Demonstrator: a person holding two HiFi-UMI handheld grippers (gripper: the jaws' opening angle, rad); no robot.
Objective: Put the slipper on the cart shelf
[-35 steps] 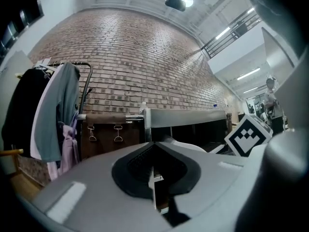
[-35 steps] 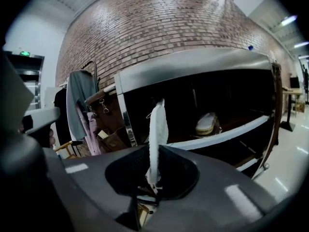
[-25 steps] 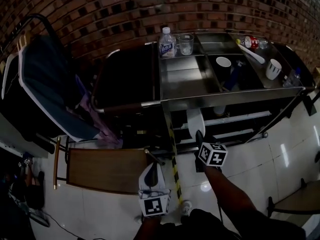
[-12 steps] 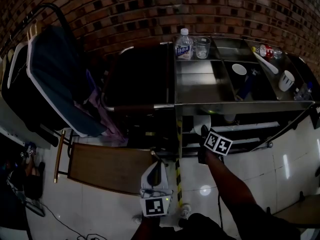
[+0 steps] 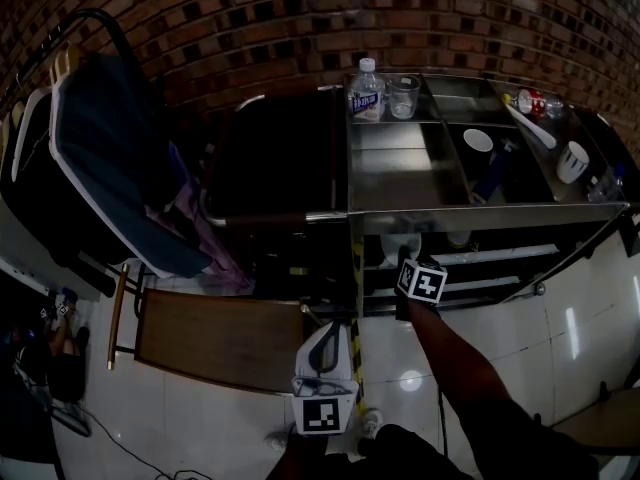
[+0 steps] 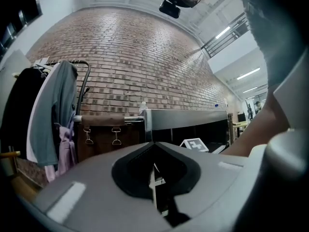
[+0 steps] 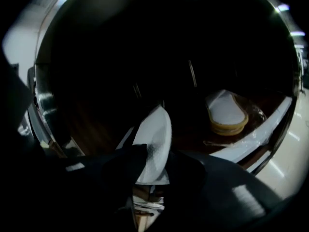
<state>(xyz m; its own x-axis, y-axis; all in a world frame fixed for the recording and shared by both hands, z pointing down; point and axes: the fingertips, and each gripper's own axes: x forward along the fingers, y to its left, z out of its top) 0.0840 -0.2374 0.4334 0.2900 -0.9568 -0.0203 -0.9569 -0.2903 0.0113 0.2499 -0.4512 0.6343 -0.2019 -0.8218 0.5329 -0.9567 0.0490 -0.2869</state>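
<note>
A white slipper [image 7: 154,144] stands on edge between the jaws of my right gripper [image 7: 154,178], leaning on the left jaw with a dark gap on its right side. The jaws are opening. A second white slipper [image 7: 226,112] with a tan sole lies on the cart's lower shelf [image 7: 256,134] to the right. In the head view my right gripper [image 5: 404,260] reaches under the steel cart top [image 5: 400,173] into the shelf, where the held slipper [image 5: 398,243] shows faintly. My left gripper [image 5: 322,353] hangs low over the floor, shut and empty [image 6: 153,170].
On the cart top stand a water bottle [image 5: 366,90], a glass [image 5: 403,95] and white cups [image 5: 478,140]. A dark bag [image 5: 270,158] sits left of the cart. A clothes rack with jackets [image 5: 110,168] and a wooden bench [image 5: 215,336] are further left.
My right gripper has pushed a little further into the cart's lower shelf, and the slipper shows less in the head view. The left gripper has drifted slightly lower and to the right.
</note>
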